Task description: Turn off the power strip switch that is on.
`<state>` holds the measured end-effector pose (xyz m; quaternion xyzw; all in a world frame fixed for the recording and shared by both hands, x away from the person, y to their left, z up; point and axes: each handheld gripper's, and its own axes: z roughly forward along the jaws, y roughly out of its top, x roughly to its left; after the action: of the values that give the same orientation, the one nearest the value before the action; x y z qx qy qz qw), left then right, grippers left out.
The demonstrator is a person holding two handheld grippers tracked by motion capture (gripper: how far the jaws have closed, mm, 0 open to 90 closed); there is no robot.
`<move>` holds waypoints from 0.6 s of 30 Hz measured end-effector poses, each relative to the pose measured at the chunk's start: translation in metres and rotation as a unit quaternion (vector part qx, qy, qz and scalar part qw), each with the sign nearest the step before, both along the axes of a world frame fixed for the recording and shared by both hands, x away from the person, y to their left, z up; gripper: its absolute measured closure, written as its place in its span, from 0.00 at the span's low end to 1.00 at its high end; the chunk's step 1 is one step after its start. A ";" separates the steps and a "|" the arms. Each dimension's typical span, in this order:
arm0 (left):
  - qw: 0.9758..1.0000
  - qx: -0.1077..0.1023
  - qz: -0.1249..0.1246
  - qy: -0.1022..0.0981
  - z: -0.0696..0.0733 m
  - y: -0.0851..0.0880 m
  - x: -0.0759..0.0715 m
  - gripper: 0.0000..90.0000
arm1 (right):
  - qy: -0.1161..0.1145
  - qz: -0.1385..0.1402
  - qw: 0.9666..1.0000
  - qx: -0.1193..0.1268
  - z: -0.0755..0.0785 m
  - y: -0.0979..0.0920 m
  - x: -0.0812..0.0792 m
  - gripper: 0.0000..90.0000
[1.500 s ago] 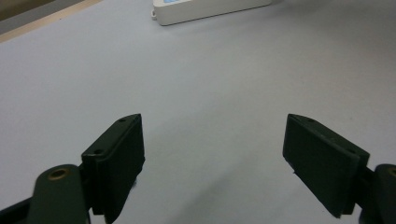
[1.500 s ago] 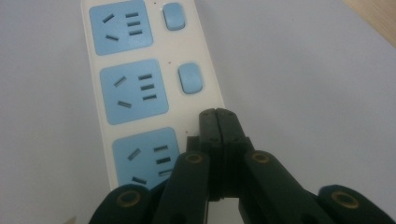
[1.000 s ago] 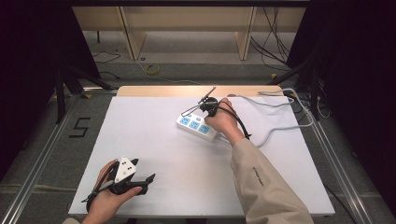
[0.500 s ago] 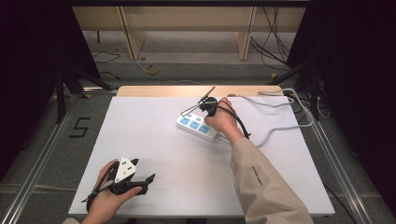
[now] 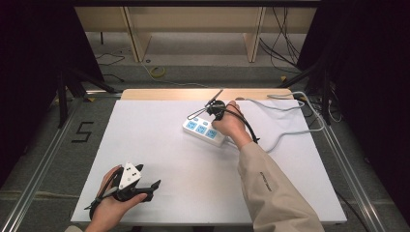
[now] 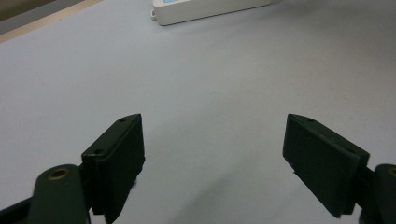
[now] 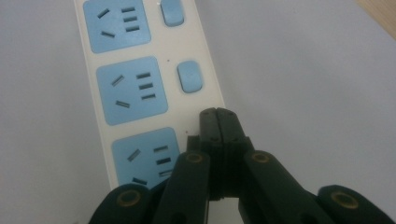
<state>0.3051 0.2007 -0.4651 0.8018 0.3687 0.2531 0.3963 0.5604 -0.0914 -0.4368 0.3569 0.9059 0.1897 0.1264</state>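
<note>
A white power strip (image 5: 204, 130) with blue sockets lies near the table's far middle; its grey cable (image 5: 285, 133) loops off to the right. In the right gripper view the power strip (image 7: 135, 88) shows several blue sockets and blue switches (image 7: 190, 77). My right gripper (image 7: 218, 116) is shut with nothing between its jaws, its tips over the strip's edge where the nearest switch would be; what lies under them is hidden. The right gripper (image 5: 216, 108) sits at the strip's far end in the high view. My left gripper (image 5: 153, 185) rests at the near left, jaws wide open (image 6: 212, 154) over bare table.
The white table top (image 5: 159, 145) has a wooden strip (image 5: 164, 94) along its far edge. The power strip's corner (image 6: 205, 10) shows far off in the left gripper view. Metal rails flank the table, and a "5" marks the floor (image 5: 82, 131) at left.
</note>
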 end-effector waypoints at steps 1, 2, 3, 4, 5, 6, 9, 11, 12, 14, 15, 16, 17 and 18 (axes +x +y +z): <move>1.000 0.000 0.000 0.000 0.000 0.000 0.000 0.23 | 0.000 0.000 1.000 0.000 0.000 0.000 0.000 1.00; 1.000 0.000 0.000 0.000 0.000 0.000 0.000 0.23 | -0.002 0.001 1.000 -0.001 0.000 0.000 0.000 1.00; 1.000 0.001 0.000 0.000 0.000 0.000 0.000 0.23 | -0.002 0.001 1.000 -0.001 0.000 0.000 0.000 1.00; 1.000 0.001 0.000 0.000 0.000 0.000 0.000 0.23 | -0.001 0.002 1.000 -0.001 0.000 0.000 0.000 1.00; 1.000 0.000 0.000 0.000 0.000 0.000 0.000 0.23 | -0.001 0.002 1.000 -0.001 0.000 0.000 0.000 1.00; 1.000 0.001 0.000 0.000 0.000 0.000 0.000 0.23 | -0.001 0.001 1.000 -0.002 0.000 0.001 0.000 1.00; 1.000 0.001 0.000 0.000 0.000 0.000 0.000 0.23 | -0.002 0.002 1.000 -0.002 0.000 0.000 0.000 1.00; 1.000 0.001 0.000 0.000 0.000 0.000 0.000 0.23 | -0.001 0.001 1.000 -0.002 0.000 0.000 0.000 1.00; 1.000 0.001 0.000 0.000 0.000 0.000 0.000 0.23 | -0.002 0.002 1.000 -0.003 0.000 0.001 0.000 1.00; 1.000 0.001 -0.001 -0.001 0.000 0.000 0.000 0.23 | -0.005 0.000 1.000 -0.005 0.000 0.001 -0.001 1.00; 1.000 0.002 -0.001 -0.001 0.000 0.000 0.000 0.23 | -0.005 0.000 1.000 -0.004 0.000 0.002 -0.001 1.00; 1.000 0.001 0.000 0.000 0.000 0.000 0.000 0.23 | -0.005 0.000 1.000 -0.004 0.000 0.002 -0.001 1.00; 1.000 0.002 -0.001 -0.001 0.000 0.000 0.000 0.23 | -0.006 0.000 1.000 -0.005 0.000 0.001 -0.001 1.00; 1.000 0.002 -0.001 -0.001 0.000 0.000 0.000 0.23 | -0.006 0.000 1.000 -0.005 0.000 0.001 -0.001 1.00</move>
<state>0.3050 0.2005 -0.4650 0.8025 0.3674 0.2541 0.3955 0.5596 -0.0901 -0.4372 0.3555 0.9059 0.1875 0.1332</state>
